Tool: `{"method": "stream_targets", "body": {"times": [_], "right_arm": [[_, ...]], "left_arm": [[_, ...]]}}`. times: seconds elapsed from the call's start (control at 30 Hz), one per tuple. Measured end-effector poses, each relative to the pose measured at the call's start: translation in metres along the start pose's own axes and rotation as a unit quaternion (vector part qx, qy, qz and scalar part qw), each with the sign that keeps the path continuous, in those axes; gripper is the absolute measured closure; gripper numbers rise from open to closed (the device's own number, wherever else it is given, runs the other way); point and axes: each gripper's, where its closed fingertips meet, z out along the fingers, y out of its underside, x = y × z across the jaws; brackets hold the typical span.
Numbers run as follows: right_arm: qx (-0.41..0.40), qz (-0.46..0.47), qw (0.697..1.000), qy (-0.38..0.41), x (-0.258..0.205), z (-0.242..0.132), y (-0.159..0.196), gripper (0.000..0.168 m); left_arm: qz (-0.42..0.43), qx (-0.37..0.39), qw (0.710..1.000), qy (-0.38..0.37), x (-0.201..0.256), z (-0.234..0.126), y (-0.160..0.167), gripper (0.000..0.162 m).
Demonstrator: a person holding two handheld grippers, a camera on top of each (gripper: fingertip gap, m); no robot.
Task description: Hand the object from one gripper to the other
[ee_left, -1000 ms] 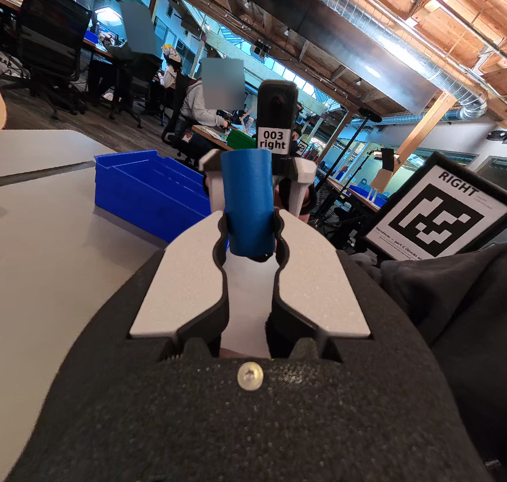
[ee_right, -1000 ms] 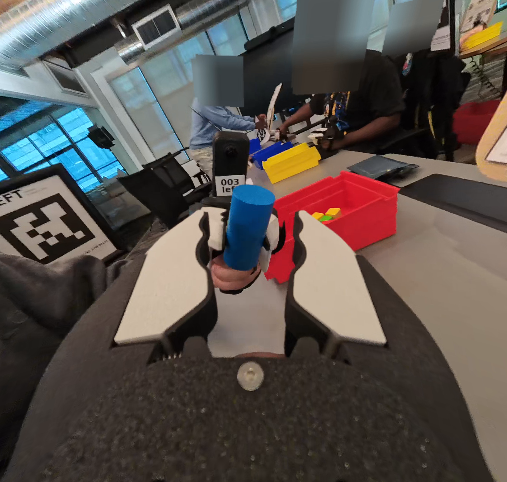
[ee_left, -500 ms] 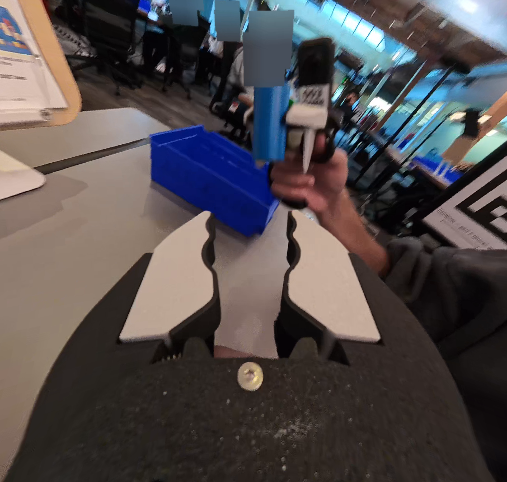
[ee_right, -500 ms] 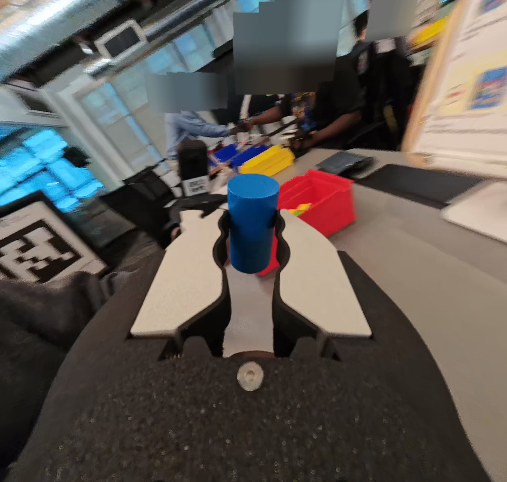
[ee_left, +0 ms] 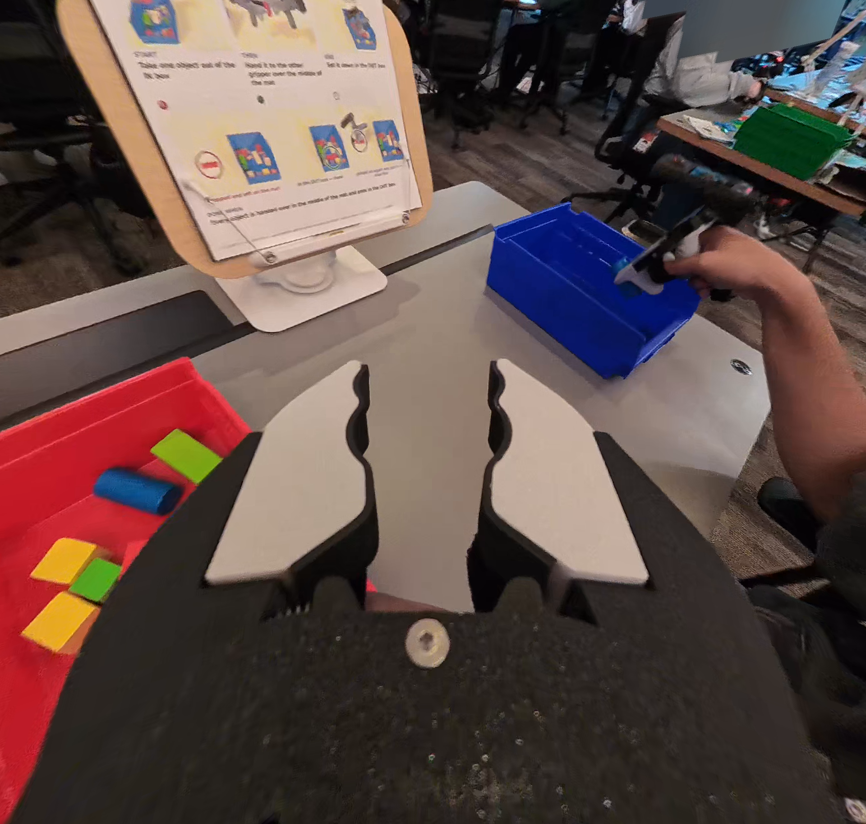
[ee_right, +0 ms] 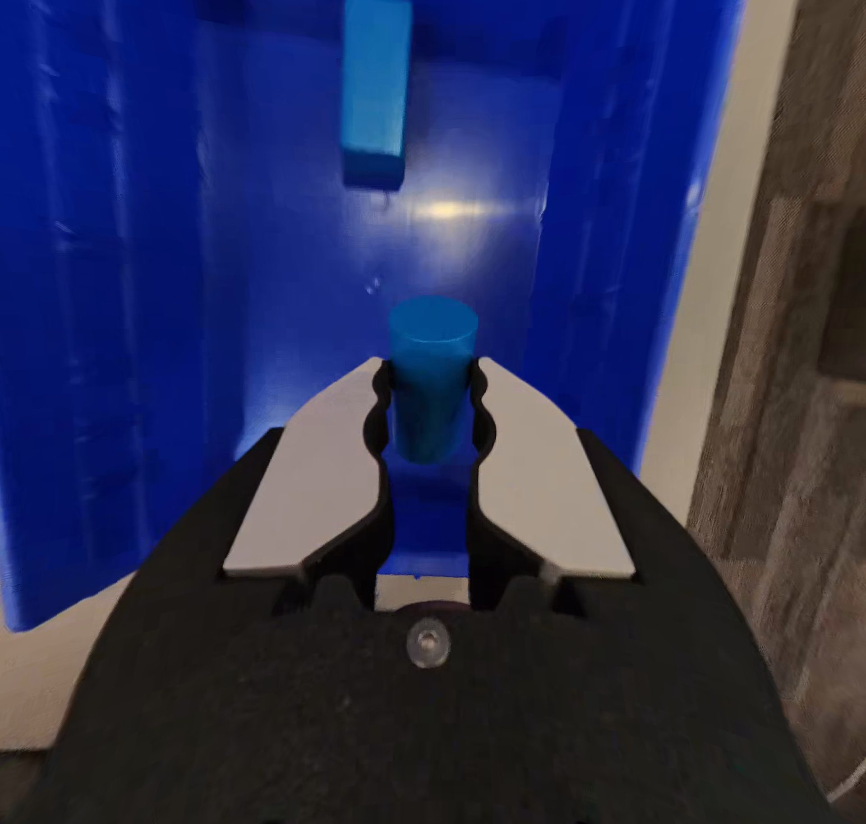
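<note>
My right gripper (ee_right: 430,370) is shut on a blue cylinder (ee_right: 431,379) and holds it, pointing down, over the inside of the blue bin (ee_right: 140,286). A blue rectangular block (ee_right: 373,89) lies on the bin's floor beyond it. In the left wrist view the right gripper (ee_left: 630,281) shows far off with the blue cylinder (ee_left: 623,269) over the blue bin (ee_left: 576,304). My left gripper (ee_left: 426,375) is open and empty above the grey table (ee_left: 421,332), beside the red bin (ee_left: 70,426).
The red bin holds another blue cylinder (ee_left: 136,490) and green (ee_left: 185,454) and yellow blocks (ee_left: 61,560). An instruction board on a white stand (ee_left: 262,112) stands at the table's back. The table edge and floor lie right of the blue bin (ee_right: 773,379).
My left gripper let go of the cylinder and drew back left toward the red bin. My right gripper closed on the cylinder, carried it right and tilted down over the blue bin.
</note>
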Motion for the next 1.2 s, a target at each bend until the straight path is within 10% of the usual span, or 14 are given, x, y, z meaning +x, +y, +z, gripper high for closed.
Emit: {"method": "stream_targets", "body": {"times": [0.5,0.67,0.9,1.07,1.2], "right_arm": [[-0.146,-0.025,0.989,0.019,0.0,0.051,0.047,0.135],[-0.093,-0.068,0.992,0.058,0.003,0.026,0.03,0.102],[0.093,-0.094,0.991,0.028,-0.046,-0.058,-0.026,0.104],[0.106,-0.146,0.984,0.006,-0.089,-0.071,-0.029,0.108],[0.098,-0.173,0.98,0.017,-0.102,-0.069,-0.026,0.106]], "left_arm": [[-0.004,-0.064,0.994,-0.093,-0.051,-0.036,0.024,0.106],[0.01,-0.135,0.984,-0.113,-0.067,-0.058,0.054,0.104],[-0.074,-0.234,0.936,-0.252,-0.136,-0.058,0.108,0.102],[-0.153,-0.329,0.887,-0.286,-0.174,-0.018,0.178,0.129],[-0.186,-0.379,0.863,-0.276,-0.18,0.011,0.219,0.121]]}}
